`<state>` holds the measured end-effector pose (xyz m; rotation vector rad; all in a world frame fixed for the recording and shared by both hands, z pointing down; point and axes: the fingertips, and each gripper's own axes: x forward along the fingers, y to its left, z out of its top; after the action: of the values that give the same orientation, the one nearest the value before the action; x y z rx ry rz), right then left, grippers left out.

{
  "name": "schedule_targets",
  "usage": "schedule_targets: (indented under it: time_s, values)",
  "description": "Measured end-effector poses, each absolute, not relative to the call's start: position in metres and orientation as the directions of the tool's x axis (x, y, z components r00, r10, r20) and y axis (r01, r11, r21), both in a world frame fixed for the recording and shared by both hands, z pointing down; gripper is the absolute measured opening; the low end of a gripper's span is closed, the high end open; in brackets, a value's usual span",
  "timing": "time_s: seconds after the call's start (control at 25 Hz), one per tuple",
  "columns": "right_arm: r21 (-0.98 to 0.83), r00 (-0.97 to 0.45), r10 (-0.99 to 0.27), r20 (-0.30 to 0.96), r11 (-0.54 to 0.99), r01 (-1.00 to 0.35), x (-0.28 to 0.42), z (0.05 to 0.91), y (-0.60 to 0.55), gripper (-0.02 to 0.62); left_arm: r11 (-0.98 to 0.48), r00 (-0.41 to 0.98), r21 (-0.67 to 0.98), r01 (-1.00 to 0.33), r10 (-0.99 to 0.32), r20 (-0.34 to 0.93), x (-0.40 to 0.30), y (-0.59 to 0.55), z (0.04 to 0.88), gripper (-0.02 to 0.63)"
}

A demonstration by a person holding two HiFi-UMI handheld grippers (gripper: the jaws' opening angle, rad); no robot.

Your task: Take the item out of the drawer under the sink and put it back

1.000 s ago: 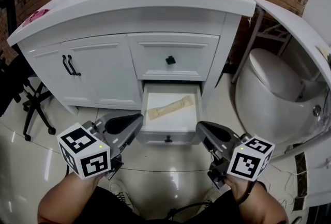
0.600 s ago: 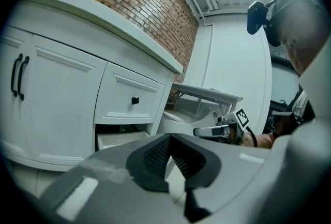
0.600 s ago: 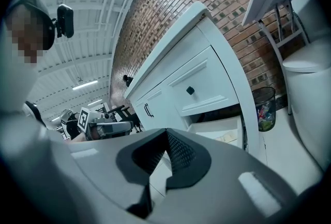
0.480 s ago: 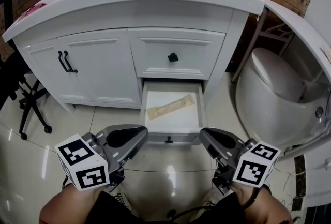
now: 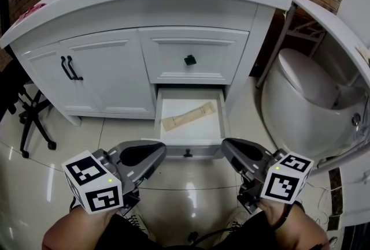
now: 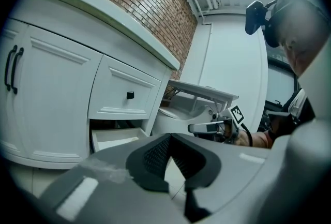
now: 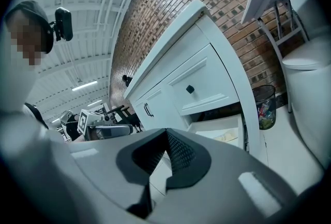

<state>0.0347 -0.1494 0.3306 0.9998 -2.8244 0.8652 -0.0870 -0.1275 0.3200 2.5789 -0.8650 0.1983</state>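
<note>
- The left tool (image 5: 155, 152) is held low before the person, pointing nearly level and slightly down at the cabinet (image 5: 110, 70), with its marker cube nearest the body.
- Its jaws are clenched together and empty.
- The right tool (image 5: 230, 148) mirrors this pose on the other side, and its jaws are also clenched on nothing.
- Both tools hang over the tiled floor (image 5: 191, 185), well apart from each other, their tips near the front of the open drawer (image 5: 215, 127).
- The item (image 5: 187, 115) lies in that drawer, under a closed drawer with a black knob (image 5: 189, 60).
- It is a long, flat, beige packet lying diagonally on the white drawer bottom, and neither tool touches it.
</note>
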Motion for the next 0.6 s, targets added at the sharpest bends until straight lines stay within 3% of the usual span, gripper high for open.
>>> schedule_targets:
  time_s: [0.6]
  values:
    - [-0.474, -0.777, -0.607, 0.168, 0.642, -0.603, 0.048, 0.305, -0.108, 0.005, -0.715, 0.772, 0.29, -0.636, -0.589, 0.239, -0.095, -0.101, 0.302, 0.006]
